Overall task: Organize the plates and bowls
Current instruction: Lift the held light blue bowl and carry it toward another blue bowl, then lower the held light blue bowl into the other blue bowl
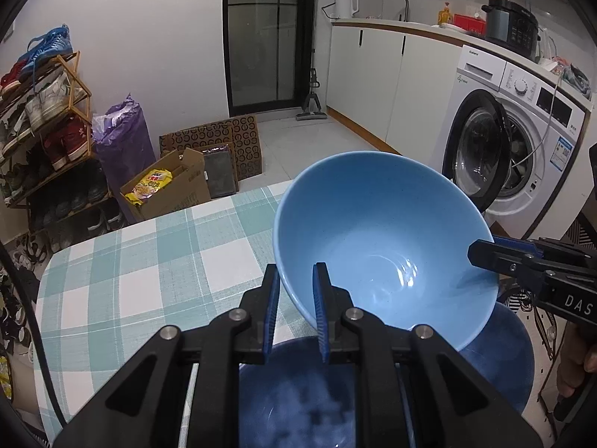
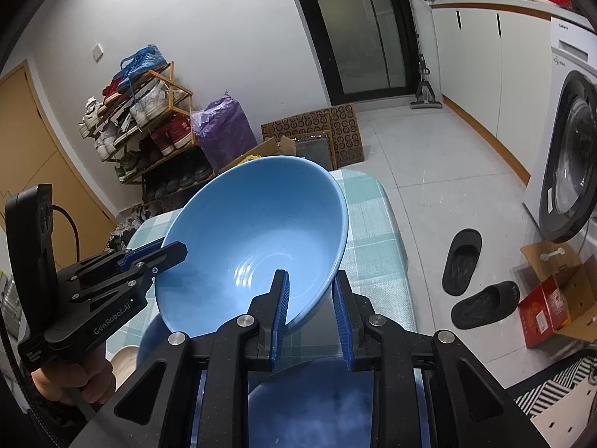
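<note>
A surface under a green-and-white checked cloth [image 1: 149,261] lies below the light blue ceramic bowl [image 1: 377,231], held tilted above it. Left tongs [image 1: 296,310] and right tongs [image 2: 311,313] each clamp opposite rims, over a dark blue plate [image 2: 317,410].

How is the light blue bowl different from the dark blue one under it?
The light blue bowl is pale, plain sky blue; the dark blue bowl is deep navy with cloudy mottling. The light blue bowl is up in the air, tilted, pinched at its rim by the left gripper and the right gripper; the dark blue bowl sits below, gripped by neither. Both are round, glossy and empty as far as can be seen.
</note>
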